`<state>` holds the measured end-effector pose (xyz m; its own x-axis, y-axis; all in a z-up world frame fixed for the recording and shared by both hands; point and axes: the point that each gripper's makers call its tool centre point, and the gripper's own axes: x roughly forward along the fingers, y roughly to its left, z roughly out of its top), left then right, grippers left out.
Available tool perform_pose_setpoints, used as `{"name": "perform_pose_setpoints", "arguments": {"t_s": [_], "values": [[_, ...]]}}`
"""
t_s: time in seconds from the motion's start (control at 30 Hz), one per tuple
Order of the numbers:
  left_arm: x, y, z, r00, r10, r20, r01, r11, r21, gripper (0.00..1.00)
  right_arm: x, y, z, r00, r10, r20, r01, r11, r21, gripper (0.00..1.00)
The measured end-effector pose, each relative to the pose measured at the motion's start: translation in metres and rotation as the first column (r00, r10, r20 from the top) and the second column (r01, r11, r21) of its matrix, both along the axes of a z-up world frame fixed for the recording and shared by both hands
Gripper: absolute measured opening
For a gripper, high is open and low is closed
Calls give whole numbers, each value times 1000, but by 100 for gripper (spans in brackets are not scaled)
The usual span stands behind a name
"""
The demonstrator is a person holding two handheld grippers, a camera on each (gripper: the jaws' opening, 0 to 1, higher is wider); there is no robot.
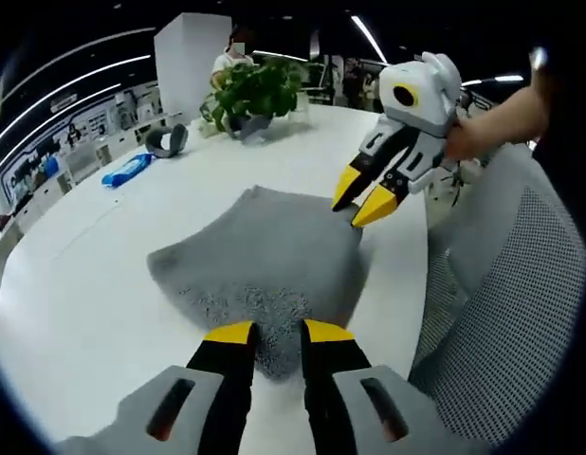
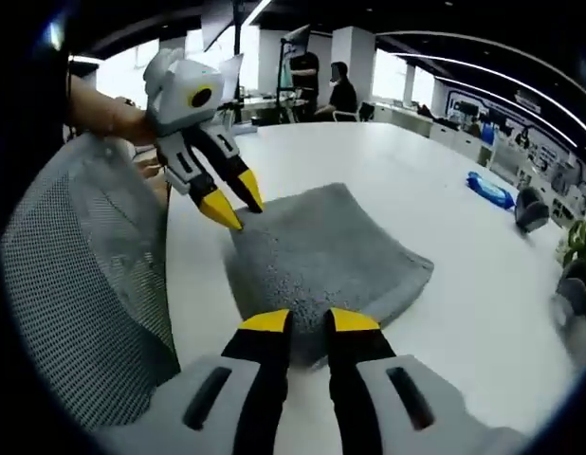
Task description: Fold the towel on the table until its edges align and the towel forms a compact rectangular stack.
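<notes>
A grey towel (image 1: pixel 265 256) lies on the white round table (image 1: pixel 84 275), folded over and slightly humped. My left gripper (image 1: pixel 279 332) is at the towel's near corner, its yellow-tipped jaws closed on the cloth, which shows in the narrow gap. My right gripper (image 1: pixel 362 196), held by a hand, pinches the far right corner. In the right gripper view the same towel (image 2: pixel 321 246) spreads ahead, with my right gripper (image 2: pixel 309 320) closed on its near edge and the left gripper (image 2: pixel 234 202) on the far left corner.
A grey mesh chair back (image 1: pixel 521 313) (image 2: pixel 75 284) stands against the table edge beside both grippers. Farther across the table are a potted plant (image 1: pixel 255 90), a blue bundle (image 1: pixel 127 171) (image 2: pixel 489 190) and a dark band-like object (image 1: pixel 165 140). People stand in the background (image 2: pixel 321 85).
</notes>
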<state>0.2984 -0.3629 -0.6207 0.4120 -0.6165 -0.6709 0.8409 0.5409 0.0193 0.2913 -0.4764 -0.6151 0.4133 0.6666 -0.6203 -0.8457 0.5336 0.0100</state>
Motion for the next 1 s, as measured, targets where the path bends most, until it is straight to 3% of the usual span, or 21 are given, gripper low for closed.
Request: {"name": "perform_pose_setpoints", "arguments": {"t_s": [0.2,0.37,0.5,0.83,1.0], "values": [[-1,-2,-11,1000,-3,3,3,999,42,19,0,-2,-16,998,-32,-52,31,999,-20,20],[-2,-1,-15,1000,-27,9,26,999,47,19,-3,-1,-23,999,-4,-39,2,999,-52,20],[-2,0,-16,1000,-23,-16,23,1000,13,19,-1,-2,-23,998,-15,-62,12,999,-42,20],[1,-2,-18,999,-32,-15,32,999,22,19,0,-1,-25,995,-32,-92,29,999,-32,19],[12,-3,-18,999,-34,-7,34,999,30,19,14,0,-25,996,-40,-84,37,998,-41,19]]}}
